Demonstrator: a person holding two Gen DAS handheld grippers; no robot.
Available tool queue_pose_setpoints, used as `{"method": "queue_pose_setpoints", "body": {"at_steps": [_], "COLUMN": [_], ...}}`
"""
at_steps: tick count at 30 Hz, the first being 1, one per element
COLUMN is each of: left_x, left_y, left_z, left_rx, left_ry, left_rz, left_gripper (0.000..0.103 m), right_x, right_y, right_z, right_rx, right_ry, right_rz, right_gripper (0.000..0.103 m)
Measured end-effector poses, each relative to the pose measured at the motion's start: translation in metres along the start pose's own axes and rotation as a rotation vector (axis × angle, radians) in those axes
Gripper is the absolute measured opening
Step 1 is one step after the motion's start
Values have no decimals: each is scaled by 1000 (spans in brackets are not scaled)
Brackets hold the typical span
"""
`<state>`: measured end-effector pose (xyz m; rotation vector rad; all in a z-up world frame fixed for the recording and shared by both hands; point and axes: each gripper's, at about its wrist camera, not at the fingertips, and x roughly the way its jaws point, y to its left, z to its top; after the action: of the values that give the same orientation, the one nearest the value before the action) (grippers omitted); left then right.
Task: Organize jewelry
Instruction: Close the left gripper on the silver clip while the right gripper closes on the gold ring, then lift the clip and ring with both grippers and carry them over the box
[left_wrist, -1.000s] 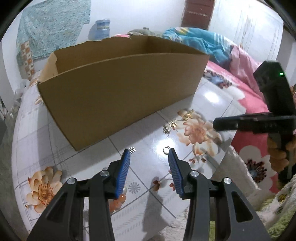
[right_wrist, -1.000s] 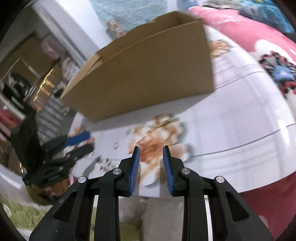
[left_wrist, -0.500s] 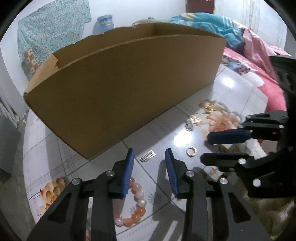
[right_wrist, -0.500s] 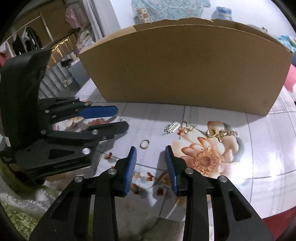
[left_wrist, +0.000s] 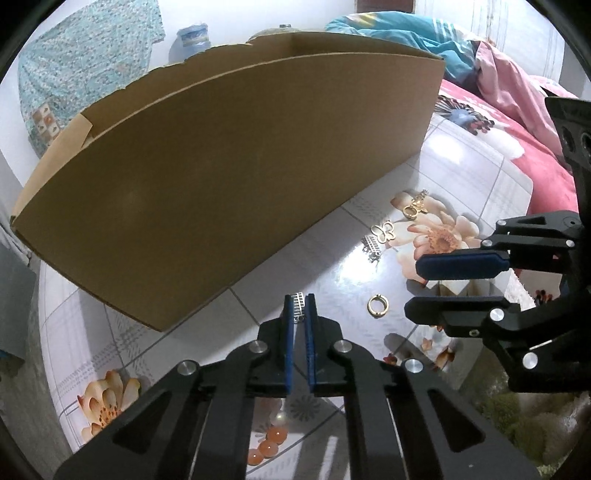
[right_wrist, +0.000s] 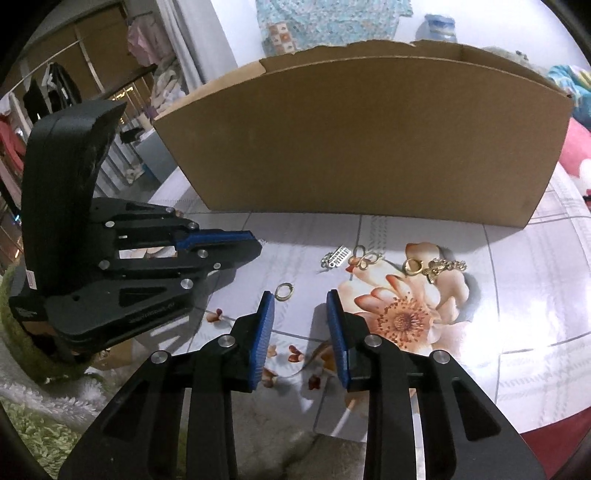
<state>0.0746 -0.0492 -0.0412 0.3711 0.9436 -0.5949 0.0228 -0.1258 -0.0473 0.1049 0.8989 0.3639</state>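
Left gripper (left_wrist: 299, 308) pinching a small silver charm (left_wrist: 298, 302) near the cardboard box (left_wrist: 229, 177) edge, right gripper (right_wrist: 301, 306) open, holding nothing, gold ring (right_wrist: 284, 291) just beside it on bare table (right_wrist: 517, 295)

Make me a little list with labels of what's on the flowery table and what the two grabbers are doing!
surface: glossy flowered table top
box: tall cardboard box, open at the top, standing behind the jewelry
left gripper: jaws shut on a small silver ladder-shaped charm
right gripper: jaws apart, nothing between them
nearest loose piece: gold ring, just ahead of the right gripper
other jewelry: silver charm, gold butterfly, gold hoop with chain
beads: orange beads, under the left gripper
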Motion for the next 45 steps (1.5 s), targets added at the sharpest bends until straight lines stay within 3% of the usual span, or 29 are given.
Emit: {"method": "queue_pose_setpoints", "body": {"at_steps": [9, 21, 28, 45], "left_x": [-5, -17, -20, -23], "left_y": [8, 26, 30, 31], "left_z": [-3, -11, -15, -16], "left_rx": [-69, -128, -138, -121], "left_ry": [-21, -59, -65, -67], "left_rz": [-49, -62, -69, -105], "left_gripper": [0, 0, 0, 0], "right_x": [-9, 6, 12, 5], "right_y": [5, 27, 37, 20], "right_z": [0, 4, 2, 9], "right_rx": [-36, -200, -291, -220], "right_ry": [-13, 5, 38, 41], "right_rz": [1, -63, -101, -79], "right_gripper": [28, 28, 13, 10]}}
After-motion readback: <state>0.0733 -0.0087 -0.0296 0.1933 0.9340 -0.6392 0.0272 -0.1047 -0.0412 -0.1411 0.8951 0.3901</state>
